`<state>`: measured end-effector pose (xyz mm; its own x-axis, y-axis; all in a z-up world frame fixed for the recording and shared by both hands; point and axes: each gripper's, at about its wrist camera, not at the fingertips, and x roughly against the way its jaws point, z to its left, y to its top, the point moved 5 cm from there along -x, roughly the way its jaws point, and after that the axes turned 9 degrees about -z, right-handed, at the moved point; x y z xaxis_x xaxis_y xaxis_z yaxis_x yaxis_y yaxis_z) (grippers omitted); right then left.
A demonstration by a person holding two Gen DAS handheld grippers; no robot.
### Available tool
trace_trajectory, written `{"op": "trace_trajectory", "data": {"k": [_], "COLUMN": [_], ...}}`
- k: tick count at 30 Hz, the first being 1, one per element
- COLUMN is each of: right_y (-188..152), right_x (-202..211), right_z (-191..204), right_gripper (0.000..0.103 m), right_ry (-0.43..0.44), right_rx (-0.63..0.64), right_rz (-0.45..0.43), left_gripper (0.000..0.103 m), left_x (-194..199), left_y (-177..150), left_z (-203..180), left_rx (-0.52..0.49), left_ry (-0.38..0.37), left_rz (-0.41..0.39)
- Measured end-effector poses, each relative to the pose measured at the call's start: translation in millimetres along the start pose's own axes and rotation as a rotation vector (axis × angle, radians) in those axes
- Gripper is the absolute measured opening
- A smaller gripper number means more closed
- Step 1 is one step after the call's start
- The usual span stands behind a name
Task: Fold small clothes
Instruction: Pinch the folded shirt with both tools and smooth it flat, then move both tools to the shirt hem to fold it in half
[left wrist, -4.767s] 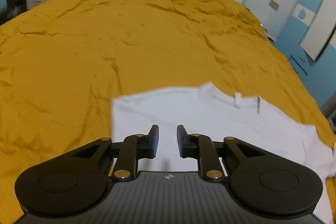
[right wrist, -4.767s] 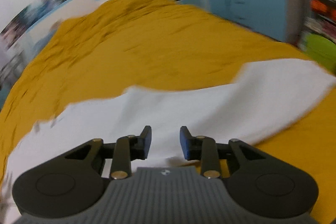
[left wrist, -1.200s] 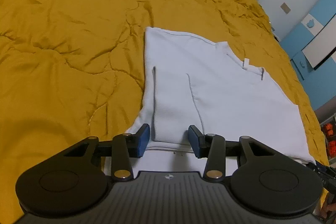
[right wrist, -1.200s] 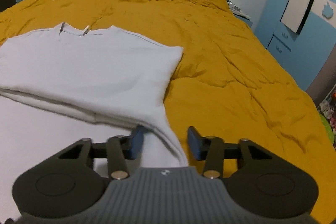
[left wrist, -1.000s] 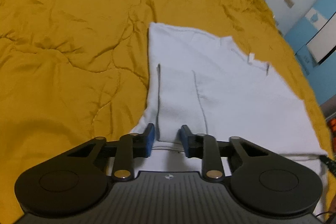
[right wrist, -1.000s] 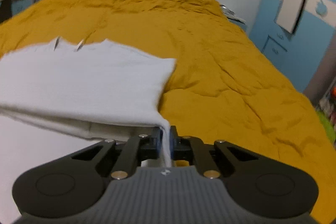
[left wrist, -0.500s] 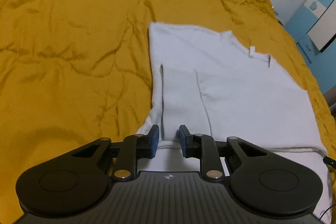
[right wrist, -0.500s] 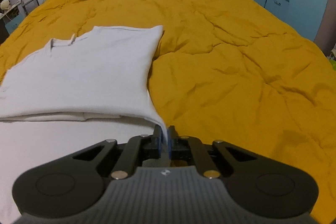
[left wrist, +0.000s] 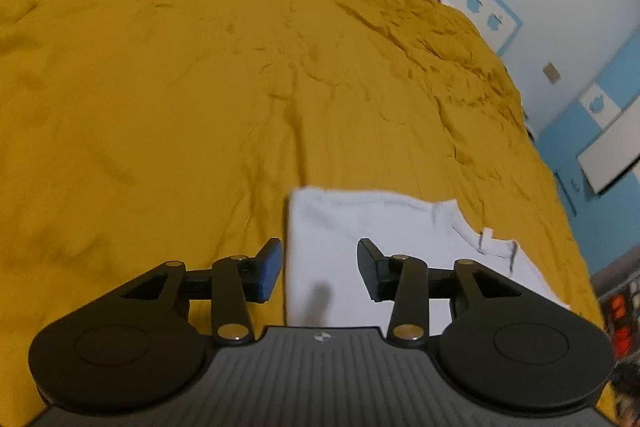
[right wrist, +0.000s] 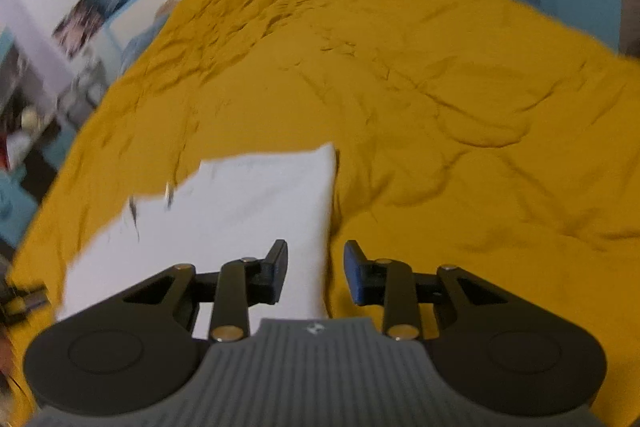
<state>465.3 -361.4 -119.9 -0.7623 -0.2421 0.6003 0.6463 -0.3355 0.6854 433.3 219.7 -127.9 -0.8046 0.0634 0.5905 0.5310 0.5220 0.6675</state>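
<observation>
White shirt (left wrist: 340, 239) sits folded on yellow bedspread (left wrist: 160, 87), low centre of frame in both views, just ahead of both claws. Left gripper (left wrist: 319, 269) spread wide, nothing betw. the fingers, straddling the shirt's left edge. Right gripper (right wrist: 315, 273) also spread, empty, straddling the right edge.

Risk from here, as a judgement: soft knit on a puffy, wrinkled quilt, so any brush from a finger could drag the top layer and skew the fold. A pinch that grabs only one layer would peel the stack open; one that goes too deep could catch the bedspread too.

Looks: plain white, roughly rectangular w/ straight side edges, neckline and small tag toward the far edge. Both views motion-blurred, so layer count can't be told.
</observation>
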Motion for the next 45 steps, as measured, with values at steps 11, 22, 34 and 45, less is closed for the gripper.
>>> {"op": "trace_trajectory", "data": {"k": [11,22,34,45], "right_y": [29,21,35,-7], "right_x": [-110,-122,-64,65], "right_z": [-23,-33,-14,69], "right_gripper": [0.028,0.000,0.015,0.031], "right_ry": [-0.022,-0.051,-0.122,0.111], "right_rx": [-0.197,-0.205,-0.062,0.248], "right_rz": [0.008,-0.037,-0.021,0.065], "left_gripper": [0.030,0.004,0.017,0.027], "left_x": [-73,-73,3,131], "left_y": [3,6,26,-54], "left_z": [15,24,-13,-77], "left_rx": [0.058,-0.017,-0.144,-0.395], "left_ry": [0.002,0.090,0.077,-0.047], "left_rz": [0.032,-0.049,-0.065,-0.012]}}
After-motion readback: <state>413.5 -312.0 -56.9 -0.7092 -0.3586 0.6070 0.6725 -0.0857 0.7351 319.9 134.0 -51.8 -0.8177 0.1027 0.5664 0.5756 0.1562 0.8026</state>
